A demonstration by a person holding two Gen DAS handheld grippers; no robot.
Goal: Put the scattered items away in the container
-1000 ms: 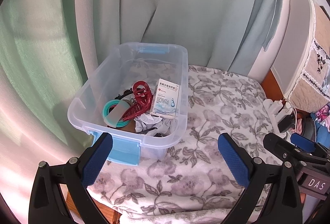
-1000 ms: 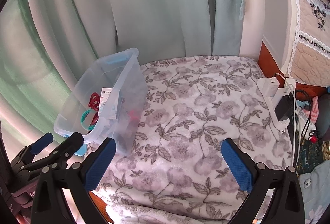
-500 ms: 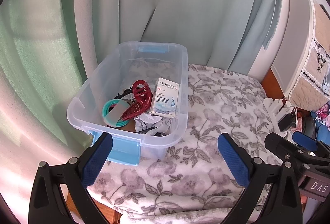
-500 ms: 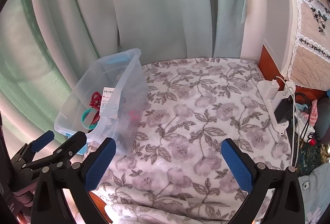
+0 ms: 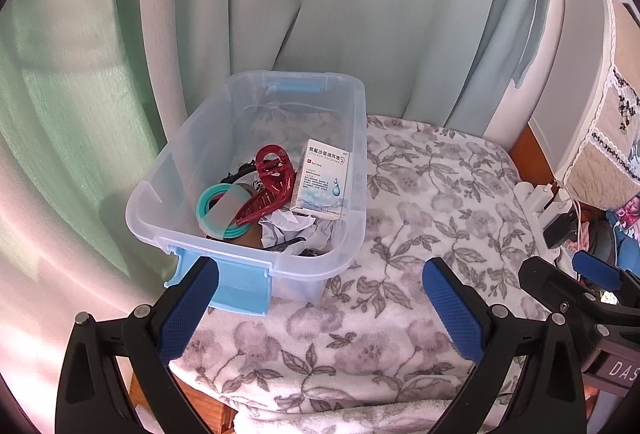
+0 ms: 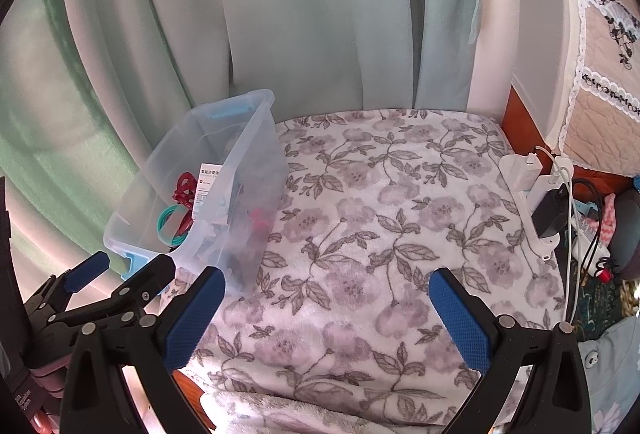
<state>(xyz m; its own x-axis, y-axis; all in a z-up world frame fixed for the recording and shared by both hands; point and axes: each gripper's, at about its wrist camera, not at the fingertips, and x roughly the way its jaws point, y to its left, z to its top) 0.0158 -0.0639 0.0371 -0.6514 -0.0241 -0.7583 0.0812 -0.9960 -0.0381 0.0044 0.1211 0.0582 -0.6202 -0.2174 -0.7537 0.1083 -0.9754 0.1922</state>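
the clear plastic storage box [image 5: 256,170] with pale blue latches stands at the left edge of the worktop, on the floral fleece blanket [image 5: 432,218], close against the green curtain [image 5: 80,114]. inside it lie a red claw hair clip [image 5: 272,178], a teal ring [image 5: 218,210], a white box of ear drops [image 5: 322,180] leaning on the right wall, some crumpled white paper [image 5: 296,228] and a few dark bits too small to name. nothing loose shows on the blanket in either view, so the tidying looks done or very nearly so; if anything is left, it lies outside both pictures.

the left tongs [image 5: 320,310] hang just near of the box, spread wide with nothing between the blue pads. the right tongs [image 6: 324,314] are spread too and empty, over bare blanket to the right of the box.

the left wrist view looks down into the box and shows its contents plainly; the right wrist view sees the box from the side, its contents half veiled by the wall, but takes in the whole cleared blanket, the white power strip [image 6: 536,186] with a black plug and cables at the right edge, and the left tongs low at left
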